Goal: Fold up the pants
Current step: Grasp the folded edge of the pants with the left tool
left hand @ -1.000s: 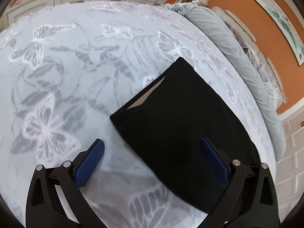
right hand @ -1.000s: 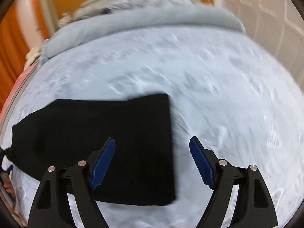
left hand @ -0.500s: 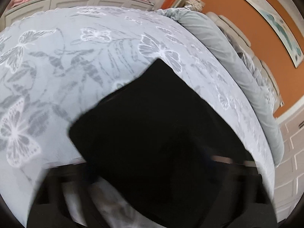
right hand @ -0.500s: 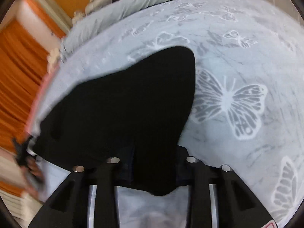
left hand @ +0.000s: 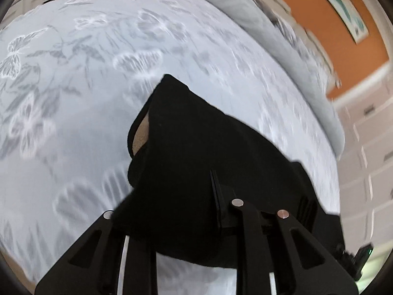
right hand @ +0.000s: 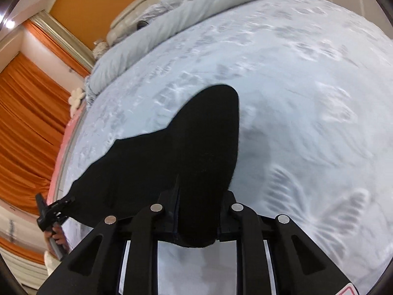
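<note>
Left gripper (left hand: pixel 186 211) clamped tight on the near edge of the black pants (left hand: pixel 196 147), cloth bunched between its fingers; jaws just closed down on it. Right gripper (right hand: pixel 196 211) also pinched narrow on the pants (right hand: pixel 191 152), a fold of fabric hanging down between the fingers; its jaws have just been closing too. Both near corners look lifted off the bed, the rest of the pants trailing away toward the far side over the pale blue butterfly-print bedspread (right hand: pixel 307 123). A tan lining shows at an open hem on the left. Grey rolled duvet (left hand: pixel 258 32) along the far edge. Orange wall (left hand: pixel 319 24), orange curtains (right hand: pixel 27 123) at left. No containers in view.
</note>
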Tool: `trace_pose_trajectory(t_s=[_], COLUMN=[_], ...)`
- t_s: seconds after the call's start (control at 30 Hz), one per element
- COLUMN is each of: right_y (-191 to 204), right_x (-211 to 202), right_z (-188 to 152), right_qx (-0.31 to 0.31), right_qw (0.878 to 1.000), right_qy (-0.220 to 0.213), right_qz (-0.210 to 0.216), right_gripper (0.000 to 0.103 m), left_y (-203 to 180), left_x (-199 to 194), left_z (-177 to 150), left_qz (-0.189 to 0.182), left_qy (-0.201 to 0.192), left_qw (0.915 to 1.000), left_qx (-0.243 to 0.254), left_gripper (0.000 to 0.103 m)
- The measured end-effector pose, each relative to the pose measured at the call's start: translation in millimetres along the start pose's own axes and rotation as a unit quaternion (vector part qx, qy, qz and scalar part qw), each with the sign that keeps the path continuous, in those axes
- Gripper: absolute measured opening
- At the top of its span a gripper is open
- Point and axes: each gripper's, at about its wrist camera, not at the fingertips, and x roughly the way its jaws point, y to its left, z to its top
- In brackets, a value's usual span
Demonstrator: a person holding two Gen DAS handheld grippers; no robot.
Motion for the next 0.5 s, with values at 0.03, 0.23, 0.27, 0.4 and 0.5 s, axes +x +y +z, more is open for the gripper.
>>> trace_pose_trajectory(t_s=[0.03, 0.23, 0.27, 0.4, 0.5], right_y=[-6.5, 3.3, 19.4, 106.1, 170.3], right_x=[6.6, -2.2, -16.0, -13.9, 46.4], right_z=[-5.4, -5.2, -4.8, -14.0, -43.7], right_qx=[-0.008, -0.057, -0.085, -0.222, -0.313], right_qw=[1.000, 0.984, 0.972, 0.961, 0.947], right_qy=[0.019, -0.017, -0.064, -0.127, -0.043], right_qz=[-0.020, -0.167, -0.209, -0.110, -0.058], right_gripper=[0.021, 0.048, 0.058, 0.071, 0.070], left_y=[-1.5, 9.9, 11.2, 14.1, 6.2], left_x=[2.9, 4.6, 0.1, 0.4, 4.5], left_z=[-11.2, -21.0, -21.7, -26.0, -28.4], left_qz=[0.010, 0.032, 0.035, 0.027, 0.044], left_qy=[0.010, 0.009, 0.003, -0.001, -0.011], left_qw=[0.9999, 0.9989, 0.9987, 0.9985, 0.9982], left_qx=[0.004, -0.033, -0.037, -0.048, -0.041], left_gripper=[0.022, 0.042, 0.050, 0.071, 0.072])
